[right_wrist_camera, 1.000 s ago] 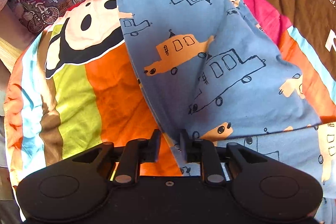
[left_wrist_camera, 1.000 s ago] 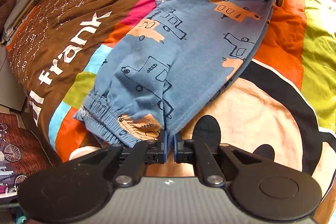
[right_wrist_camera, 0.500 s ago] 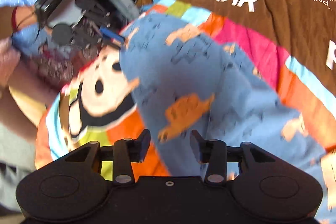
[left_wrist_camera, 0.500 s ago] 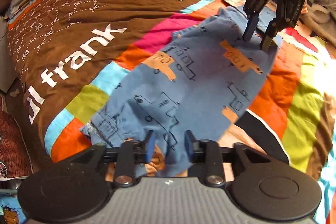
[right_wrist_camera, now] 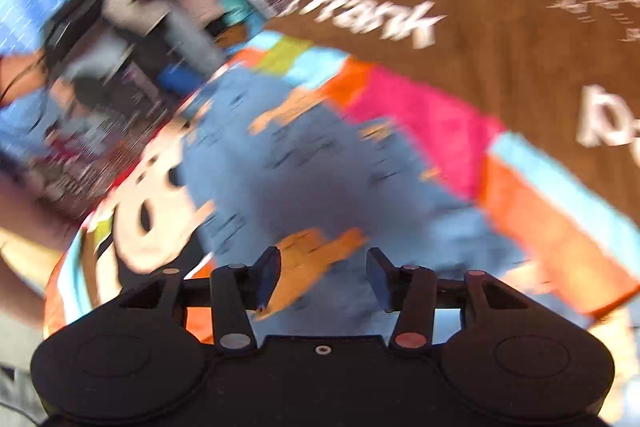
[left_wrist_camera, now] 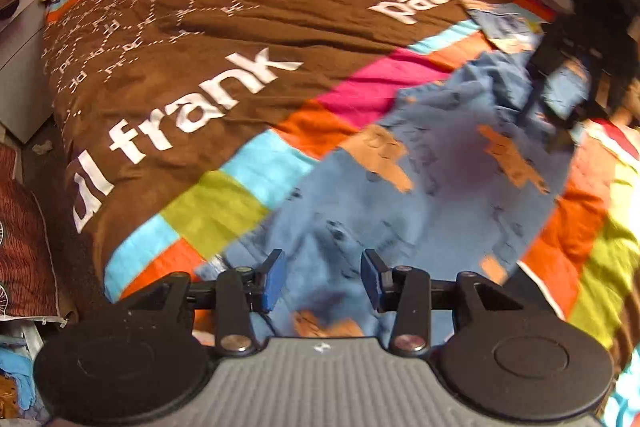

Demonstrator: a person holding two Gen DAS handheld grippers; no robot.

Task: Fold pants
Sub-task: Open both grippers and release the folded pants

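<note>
The blue pants (left_wrist_camera: 432,195) with orange car prints lie folded lengthwise on the colourful bedspread (left_wrist_camera: 208,75). My left gripper (left_wrist_camera: 322,281) is open and empty, raised above the cuff end. My right gripper (right_wrist_camera: 322,277) is open and empty above the other end of the pants (right_wrist_camera: 320,183). The right gripper also shows blurred at the far right of the left wrist view (left_wrist_camera: 560,95). The right wrist view is heavily motion-blurred.
The brown part of the bedspread with white "paul frank" lettering (left_wrist_camera: 192,115) spreads left of the pants. A monkey-face print (right_wrist_camera: 156,219) lies beside the pants. The bed edge and floor clutter (left_wrist_camera: 24,227) are at the left. A person (right_wrist_camera: 48,75) stands beyond the bed.
Both grippers have let go of the pants, opened wider and lifted away. The pants now lie flat on the bedspread.
</note>
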